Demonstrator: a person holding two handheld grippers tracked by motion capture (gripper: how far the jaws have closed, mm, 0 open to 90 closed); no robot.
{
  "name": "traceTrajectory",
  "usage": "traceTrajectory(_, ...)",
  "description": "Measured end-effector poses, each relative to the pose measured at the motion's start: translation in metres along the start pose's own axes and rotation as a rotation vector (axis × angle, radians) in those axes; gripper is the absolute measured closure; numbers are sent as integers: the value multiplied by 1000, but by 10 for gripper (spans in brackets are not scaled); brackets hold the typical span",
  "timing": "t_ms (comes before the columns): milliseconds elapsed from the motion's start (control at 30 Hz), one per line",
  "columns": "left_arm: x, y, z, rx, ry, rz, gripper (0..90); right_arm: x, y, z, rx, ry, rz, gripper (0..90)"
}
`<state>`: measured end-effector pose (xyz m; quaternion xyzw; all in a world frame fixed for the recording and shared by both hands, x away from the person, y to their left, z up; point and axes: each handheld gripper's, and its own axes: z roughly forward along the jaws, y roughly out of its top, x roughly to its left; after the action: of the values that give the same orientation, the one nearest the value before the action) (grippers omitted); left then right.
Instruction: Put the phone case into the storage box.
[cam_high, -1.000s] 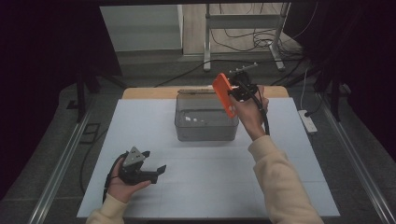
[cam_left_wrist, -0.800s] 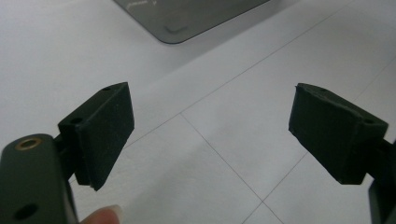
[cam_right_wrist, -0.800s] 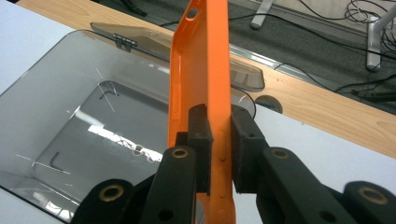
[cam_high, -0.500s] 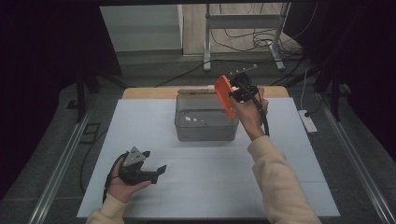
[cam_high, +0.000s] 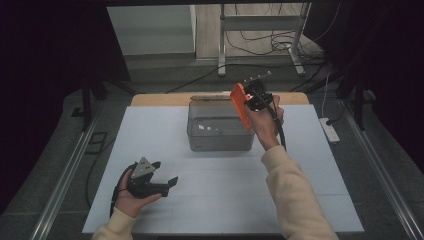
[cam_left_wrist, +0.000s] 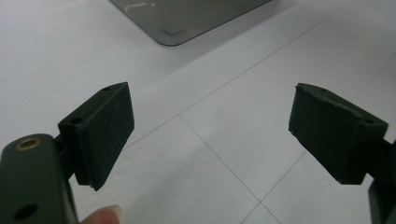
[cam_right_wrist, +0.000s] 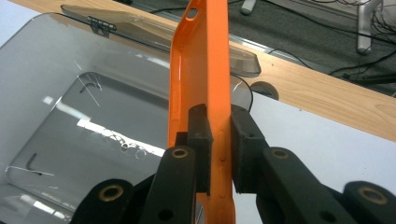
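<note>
My right gripper (cam_high: 246, 104) (cam_right_wrist: 219, 149) is shut on an orange phone case (cam_high: 241, 106) (cam_right_wrist: 201, 79), clamped edge-on between its black pads (cam_right_wrist: 200, 135). It holds the case in the air above the right end of a clear grey plastic box (cam_high: 219, 129) (cam_right_wrist: 70, 107), whose lid (cam_right_wrist: 154, 35) lies open behind it. My left gripper (cam_high: 156, 181) (cam_left_wrist: 210, 135) rests in the hand at the near left of the white table, open, with nothing between its pads (cam_left_wrist: 109, 126). A corner of the box (cam_left_wrist: 187, 18) appears ahead of it.
The white tabletop (cam_high: 150, 135) has a wooden strip (cam_high: 160, 99) (cam_right_wrist: 327, 93) along its far edge. A white power strip (cam_high: 331, 131) lies off the table's right side. Cables and a metal stand (cam_high: 260, 30) are on the floor beyond.
The right gripper has shifted very slightly with the orange case over the box. The left gripper has stayed where it was.
</note>
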<state>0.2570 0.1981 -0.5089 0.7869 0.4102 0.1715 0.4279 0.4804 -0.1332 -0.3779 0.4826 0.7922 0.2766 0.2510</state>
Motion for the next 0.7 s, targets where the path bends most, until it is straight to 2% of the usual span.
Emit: traceTrajectory(700,0,0,0,1,0,1,140,1,-3,4,26,-29,-7,804)
